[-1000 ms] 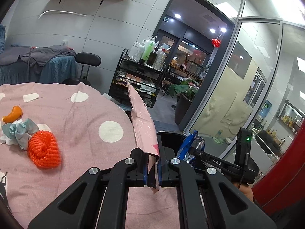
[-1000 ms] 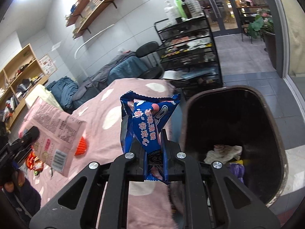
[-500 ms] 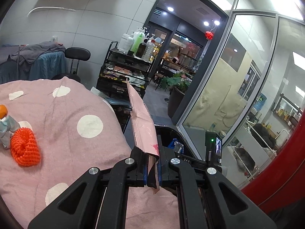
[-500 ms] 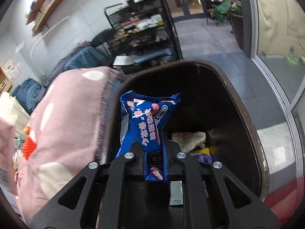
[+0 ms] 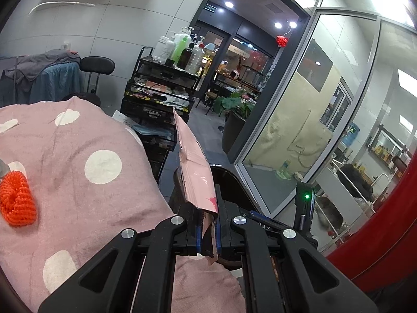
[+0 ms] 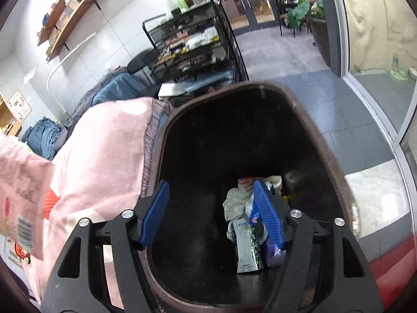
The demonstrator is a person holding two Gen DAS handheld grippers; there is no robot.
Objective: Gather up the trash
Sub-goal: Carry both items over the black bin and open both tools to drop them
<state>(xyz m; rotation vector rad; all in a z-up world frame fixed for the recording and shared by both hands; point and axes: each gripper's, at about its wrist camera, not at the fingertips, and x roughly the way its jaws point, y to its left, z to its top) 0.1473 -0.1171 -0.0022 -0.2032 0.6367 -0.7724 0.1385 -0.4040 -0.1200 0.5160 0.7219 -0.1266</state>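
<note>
The right gripper [image 6: 211,214] is held over the mouth of a dark trash bin [image 6: 323,140], and its blue-padded jaws have just been opening; they now stand wide apart with nothing pressed between them. At the bottom of the bin, just beside and partly behind the right-hand pad, a heap of discarded wrappers [image 6: 247,240] is seen: a crumpled pale piece, a silver-green packet and a purple one; the blue snack packet cannot be picked out with certainty among them. The left gripper [image 5: 208,237] is clamped together on the lower edge of a flat pink package [image 5: 195,172], which stands upright and tilted slightly to the left above the jaws. This package is held over the near right edge of a table covered by a pink cloth with white dots [image 5: 78,177], with the rim of the bin just beyond it. On the cloth, well to the left, an orange knitted item [image 5: 17,203] is lying. In the right wrist view the pink package appears blurred at the far left edge. A black wire cart [image 5: 159,96] loaded with bottles stands farther back, beside a glass door.
</note>
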